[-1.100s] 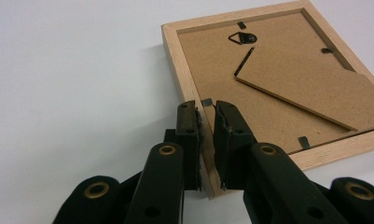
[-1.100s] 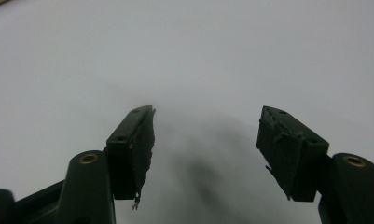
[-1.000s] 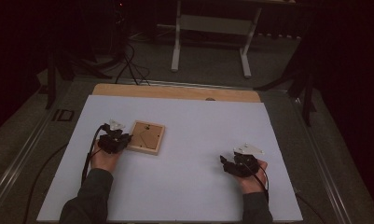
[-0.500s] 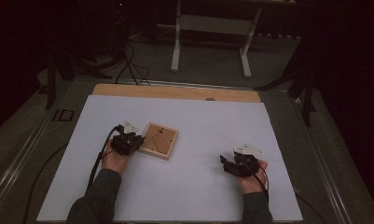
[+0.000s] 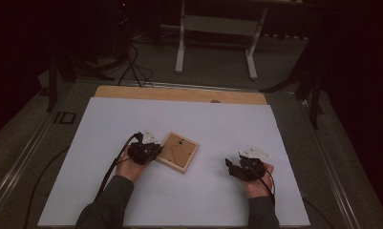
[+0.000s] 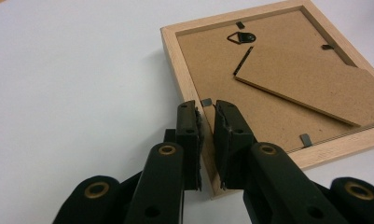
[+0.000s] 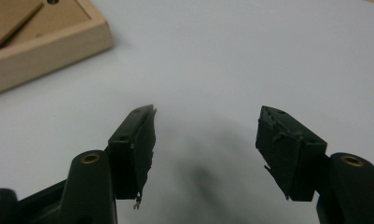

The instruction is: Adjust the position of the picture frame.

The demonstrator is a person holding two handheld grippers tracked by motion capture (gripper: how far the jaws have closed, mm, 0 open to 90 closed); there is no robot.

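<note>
Left gripper (image 6: 207,112) clamped on frame (image 6: 287,84) rail.
Frame lies back-up on white sheet (image 5: 108,124); right gripper (image 7: 205,133) jaws apart, nothing between, well apart from frame.

High view looks down from above; both close claw views share the picture frame (image 6: 278,79), seemingly.

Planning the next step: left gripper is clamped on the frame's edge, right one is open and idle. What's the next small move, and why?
Probably bring the right gripper across to the picture frame. The left gripper is pinched on the frame's wooden rim, and the frame lies back up on the white table, its backing board lifted at one edge. The right gripper's jaws stand open and empty, clear of the frame.
</note>
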